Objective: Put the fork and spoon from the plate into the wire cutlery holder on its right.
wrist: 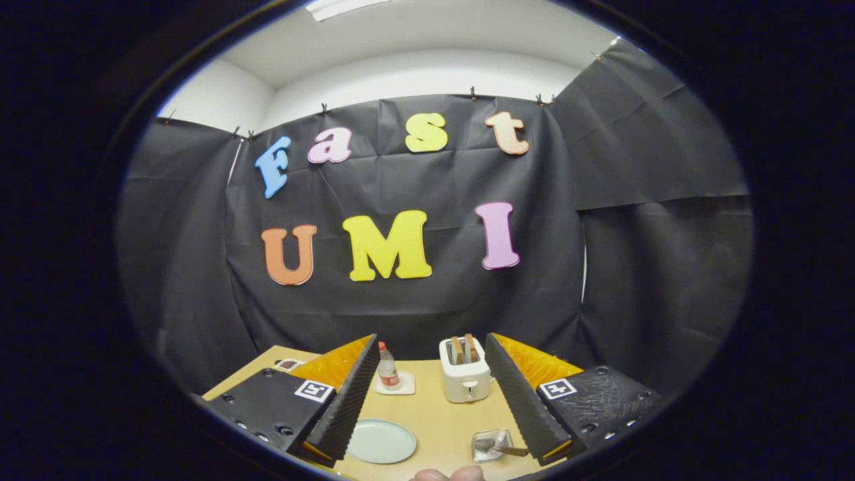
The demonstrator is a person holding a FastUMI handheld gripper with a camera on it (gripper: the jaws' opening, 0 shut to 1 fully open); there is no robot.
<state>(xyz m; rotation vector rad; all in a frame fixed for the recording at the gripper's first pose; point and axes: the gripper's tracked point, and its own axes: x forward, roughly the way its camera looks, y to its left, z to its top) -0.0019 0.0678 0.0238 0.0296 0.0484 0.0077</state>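
My gripper [431, 339] is held above the wooden table [434, 414], open, with its two ribbed black fingers [347, 401] spread wide and nothing between them. Below and between the fingers lies a pale green plate [381, 441], and I see no cutlery on it. To the plate's right, close to the right finger, stands the small wire cutlery holder [489, 445]. A utensil [502, 449] with a brown handle rests in it, the handle poking out to the right. I cannot make out a second utensil.
A white toaster [465, 379] with two slices in its slots stands at the back of the table. Left of it a small bottle [387, 366] sits on a white coaster. Part of a hand [447, 475] shows at the table's near edge.
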